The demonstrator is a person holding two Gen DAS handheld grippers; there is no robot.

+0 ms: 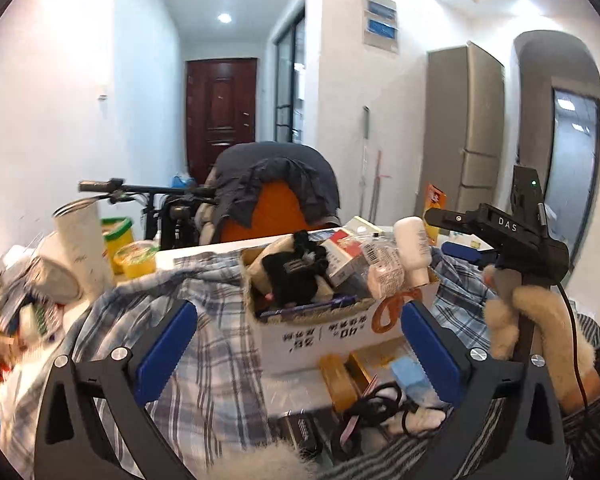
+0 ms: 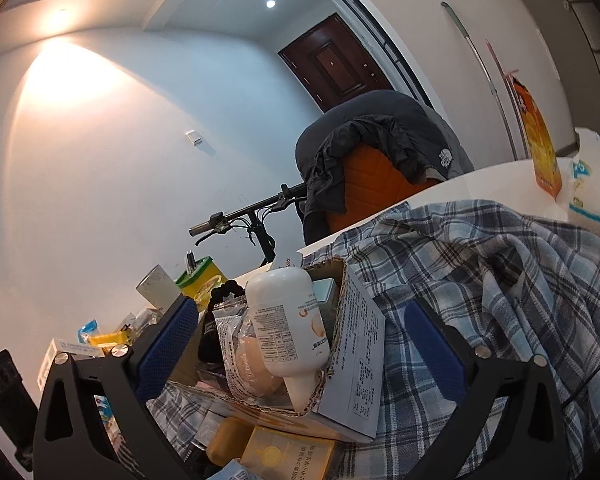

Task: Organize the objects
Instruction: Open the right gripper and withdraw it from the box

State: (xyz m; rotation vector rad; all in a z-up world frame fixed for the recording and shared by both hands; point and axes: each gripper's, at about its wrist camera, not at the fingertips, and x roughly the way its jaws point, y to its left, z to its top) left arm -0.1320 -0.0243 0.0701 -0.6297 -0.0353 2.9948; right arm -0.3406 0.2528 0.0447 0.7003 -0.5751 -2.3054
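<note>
Centrally, cardboard box (image 1: 332, 328) crammed, white bottle (image 1: 414, 250), black pouch (image 1: 296, 276)

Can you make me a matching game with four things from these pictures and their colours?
Things:
1. bottle
2. chair back
3. door
4. shirt

Colours:
A. orange
B. blue and white checks
C. white
D. dark reddish brown

Pairs: 1-C, 2-A, 3-D, 4-B
</note>
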